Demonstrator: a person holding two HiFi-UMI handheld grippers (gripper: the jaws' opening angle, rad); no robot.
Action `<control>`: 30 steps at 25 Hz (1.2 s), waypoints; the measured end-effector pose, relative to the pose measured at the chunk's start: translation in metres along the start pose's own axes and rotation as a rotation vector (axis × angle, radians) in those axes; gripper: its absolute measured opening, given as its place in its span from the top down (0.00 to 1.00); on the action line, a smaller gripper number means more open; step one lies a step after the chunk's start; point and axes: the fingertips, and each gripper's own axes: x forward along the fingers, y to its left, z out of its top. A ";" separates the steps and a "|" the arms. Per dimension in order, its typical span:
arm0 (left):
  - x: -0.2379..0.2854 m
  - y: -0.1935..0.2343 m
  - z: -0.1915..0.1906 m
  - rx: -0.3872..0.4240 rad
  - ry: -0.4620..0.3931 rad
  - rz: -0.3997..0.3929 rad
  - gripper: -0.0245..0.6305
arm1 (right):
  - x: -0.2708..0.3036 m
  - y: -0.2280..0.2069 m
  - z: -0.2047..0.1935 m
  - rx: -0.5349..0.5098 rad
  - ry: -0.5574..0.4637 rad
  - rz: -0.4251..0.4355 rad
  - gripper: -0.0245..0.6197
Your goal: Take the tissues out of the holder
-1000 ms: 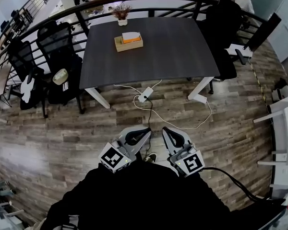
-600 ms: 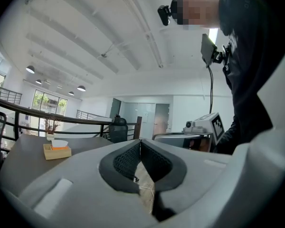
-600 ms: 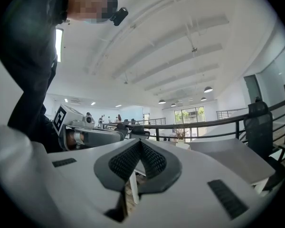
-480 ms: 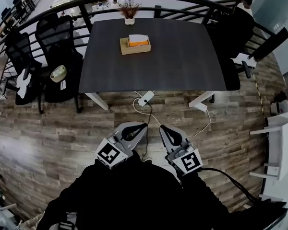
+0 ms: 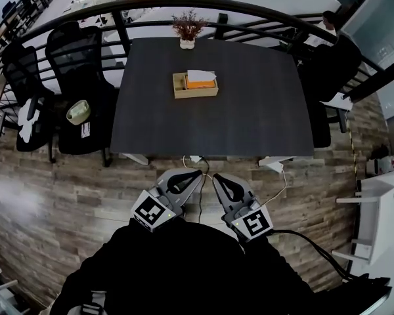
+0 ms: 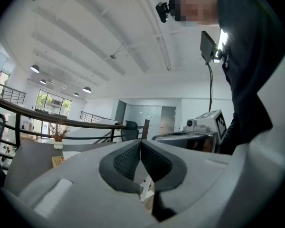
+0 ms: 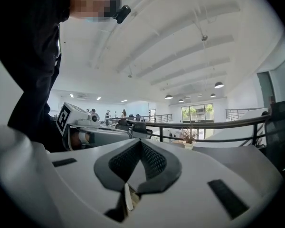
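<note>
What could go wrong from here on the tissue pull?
Left tool and right tool are both shut; they may shove the tissues rather than pinch them. The wooden holder looks unsecured and might lift along. The white cable on the floor by the table could snag a foot.

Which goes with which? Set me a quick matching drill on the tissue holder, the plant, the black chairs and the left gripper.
1 tissue holder
2 potted plant
3 black chairs
4 left gripper

A jaws shut, nothing between them
B at the far edge of the table
C on the floor, left of the table
D on the table, nearer than the plant

Pairs: 1-D, 2-B, 3-C, 4-A
</note>
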 end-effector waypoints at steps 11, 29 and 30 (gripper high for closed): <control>0.018 0.081 0.005 -0.024 0.004 -0.027 0.95 | 0.081 -0.038 0.003 0.014 0.021 -0.014 0.96; 0.134 0.173 0.025 -0.025 -0.025 0.223 0.95 | 0.145 -0.200 0.010 -0.036 0.039 0.185 0.96; 0.142 0.178 0.026 -0.016 -0.030 0.246 0.95 | 0.148 -0.209 0.009 -0.037 0.049 0.204 0.96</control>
